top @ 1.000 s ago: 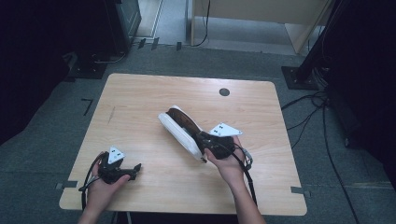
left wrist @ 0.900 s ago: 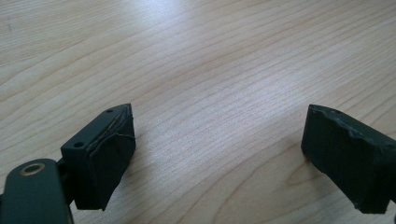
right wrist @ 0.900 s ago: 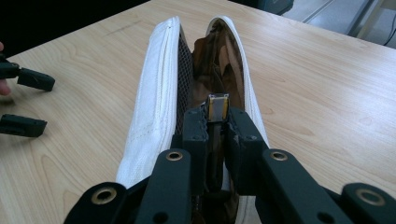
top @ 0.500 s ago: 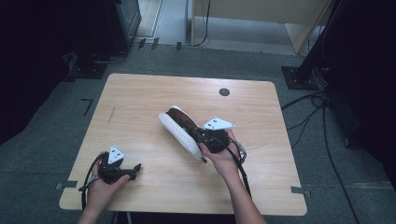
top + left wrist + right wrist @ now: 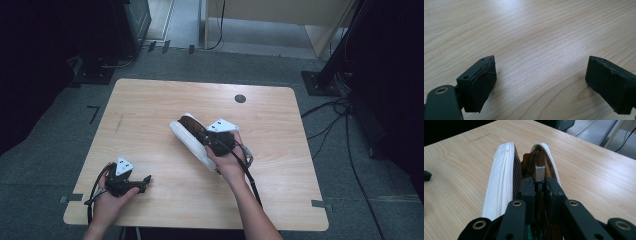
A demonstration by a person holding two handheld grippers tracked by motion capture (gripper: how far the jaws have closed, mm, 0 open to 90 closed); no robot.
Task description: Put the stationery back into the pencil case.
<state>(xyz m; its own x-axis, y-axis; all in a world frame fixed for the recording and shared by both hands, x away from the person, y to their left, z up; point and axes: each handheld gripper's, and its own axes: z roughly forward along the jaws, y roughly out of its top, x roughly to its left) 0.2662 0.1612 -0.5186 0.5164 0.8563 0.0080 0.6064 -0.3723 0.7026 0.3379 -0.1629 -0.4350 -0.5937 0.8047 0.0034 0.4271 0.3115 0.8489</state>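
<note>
A white pouch point(image 5: 186, 141) with a brown lining lies open-mouthed in the middle of the wooden table point(image 5: 150, 100). My right gripper point(image 5: 202, 134) points along it from the near right. In the right gripper view the jaws of my right gripper point(image 5: 540, 182) are shut on the pouch's small metal zipper pull point(image 5: 540, 173), between the white wall point(image 5: 501, 182) and the brown inside. My left gripper point(image 5: 145, 179) rests near the table's front left corner, far from the pouch. Its jaws point(image 5: 540, 82) stand wide apart over bare wood with nothing between them.
A dark round cable hole point(image 5: 240, 98) sits in the table's far right part. Black cables point(image 5: 345, 130) trail over the grey floor to the right. Dark equipment stands point(image 5: 95, 70) flank the table's far left.
My right gripper has slid left and away along the pouch, still shut on the zipper pull. The left hand has kept still.
</note>
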